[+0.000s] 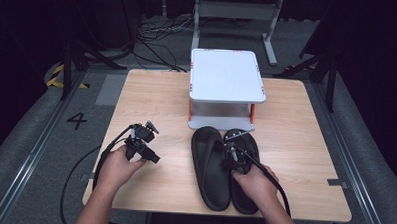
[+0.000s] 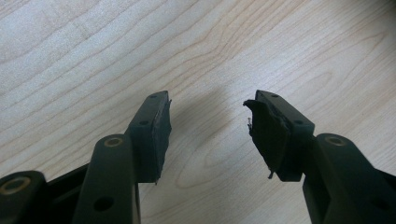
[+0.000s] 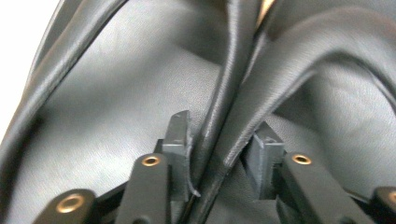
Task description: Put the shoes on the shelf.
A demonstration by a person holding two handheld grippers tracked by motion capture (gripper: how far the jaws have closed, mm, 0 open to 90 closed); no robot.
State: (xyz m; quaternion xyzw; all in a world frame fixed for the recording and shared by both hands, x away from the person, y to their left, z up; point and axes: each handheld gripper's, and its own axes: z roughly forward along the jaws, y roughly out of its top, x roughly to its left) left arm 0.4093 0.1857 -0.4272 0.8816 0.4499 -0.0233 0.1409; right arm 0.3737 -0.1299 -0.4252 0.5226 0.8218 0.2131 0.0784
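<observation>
Two black sandals lie side by side at the table's front middle, the left sandal (image 1: 209, 167) touching the right sandal (image 1: 244, 199). My right gripper (image 1: 233, 153) points down where the two meet. In the right gripper view its pads (image 3: 180, 135) press from both sides on two black bands (image 3: 219, 116) squeezed together; I cannot tell whether these are straps or rims. My left gripper (image 1: 144, 142) hovers over bare wood left of the sandals. In the left gripper view it (image 2: 210, 107) stands open with nothing between the jaws.
A white two-level stand (image 1: 227, 75) with orange posts sits at the back middle of the wooden table (image 1: 295, 145), just behind the sandals' toes. Cables trail from both grippers off the front edge. Dark floor and frame legs surround the table.
</observation>
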